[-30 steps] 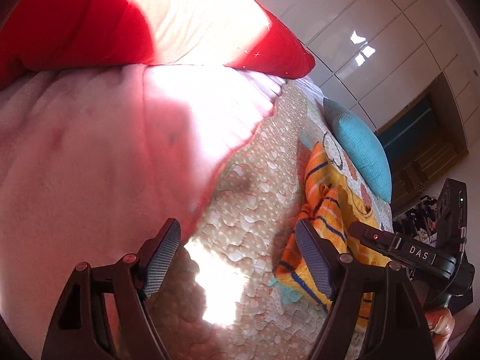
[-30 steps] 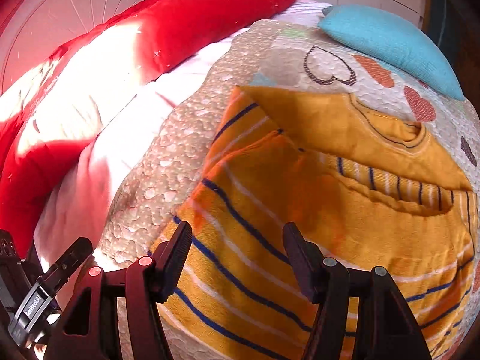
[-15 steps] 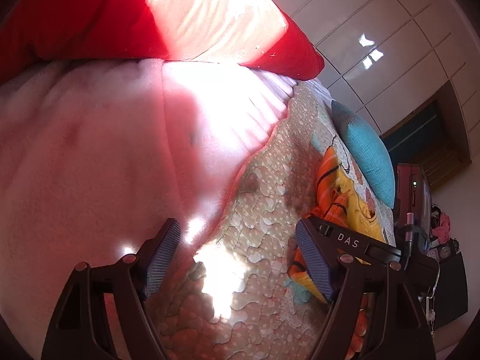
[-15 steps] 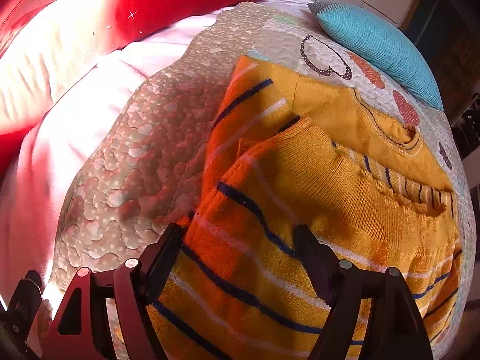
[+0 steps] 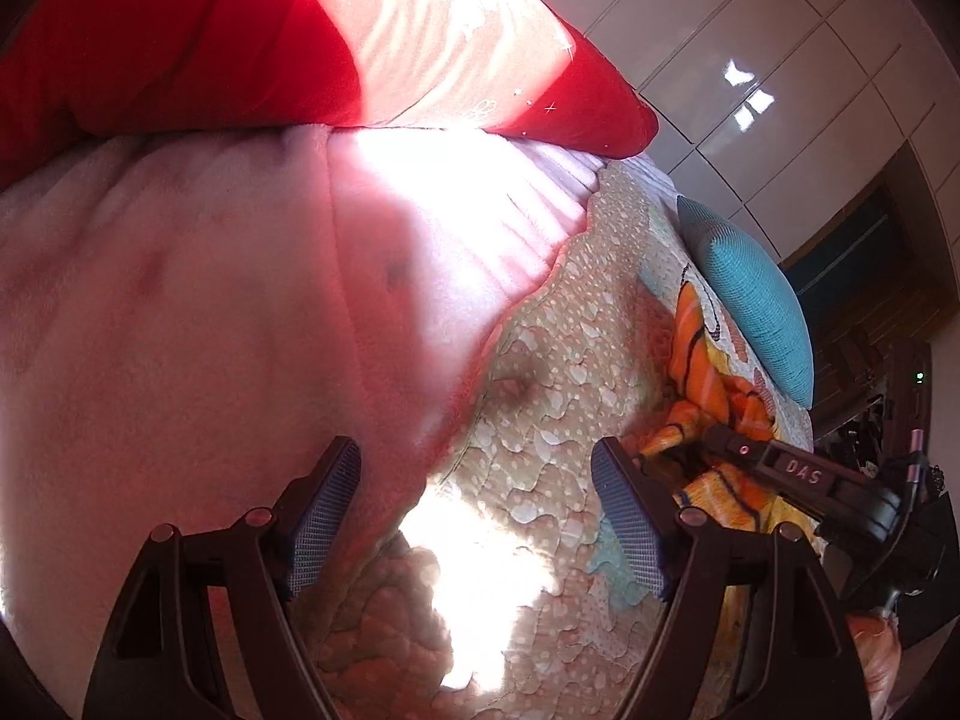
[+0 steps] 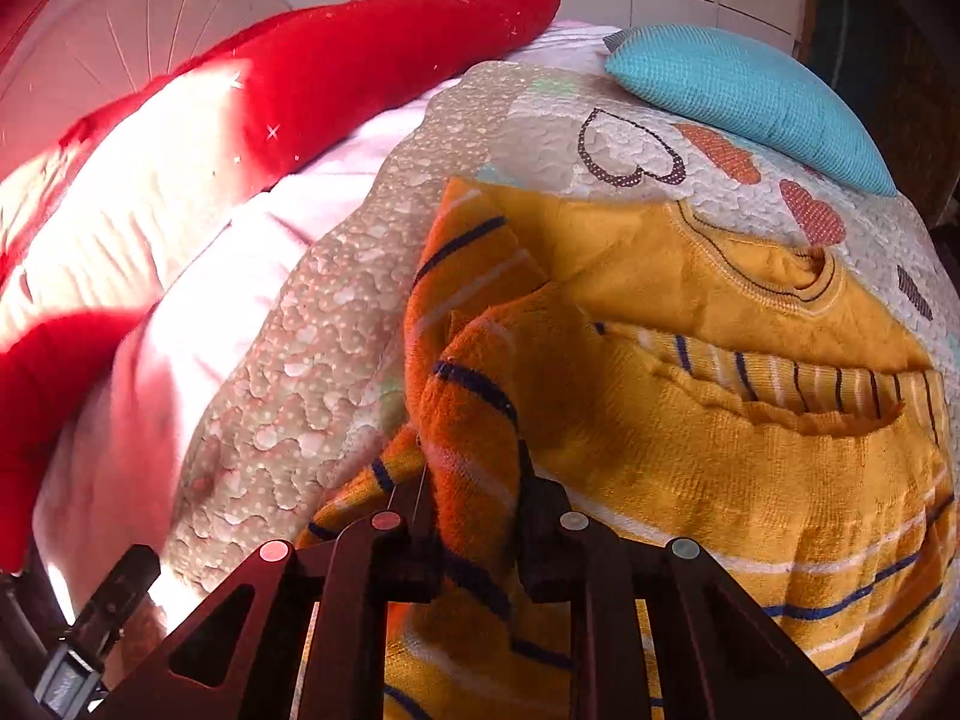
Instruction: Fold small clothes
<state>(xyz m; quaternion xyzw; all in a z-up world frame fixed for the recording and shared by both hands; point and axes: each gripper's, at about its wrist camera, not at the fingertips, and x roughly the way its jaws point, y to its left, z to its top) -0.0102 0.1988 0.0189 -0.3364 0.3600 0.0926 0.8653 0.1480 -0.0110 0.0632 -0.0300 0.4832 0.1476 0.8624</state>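
A small yellow-orange striped sweater lies on a patterned quilt on the bed, its sleeve folded over the body. My right gripper is shut on a bunched orange fold of the sweater at its left edge. My left gripper is open and empty above the quilt, to the left of the sweater. The right gripper shows at the right of the left wrist view.
A pink blanket and a red pillow lie left of the quilt. A teal cushion sits beyond the sweater's neckline. White wardrobe doors stand behind the bed.
My right gripper has closed on the sweater's left fold, which is now bunched up between its fingers. My left gripper stays open with only a small shift in view.
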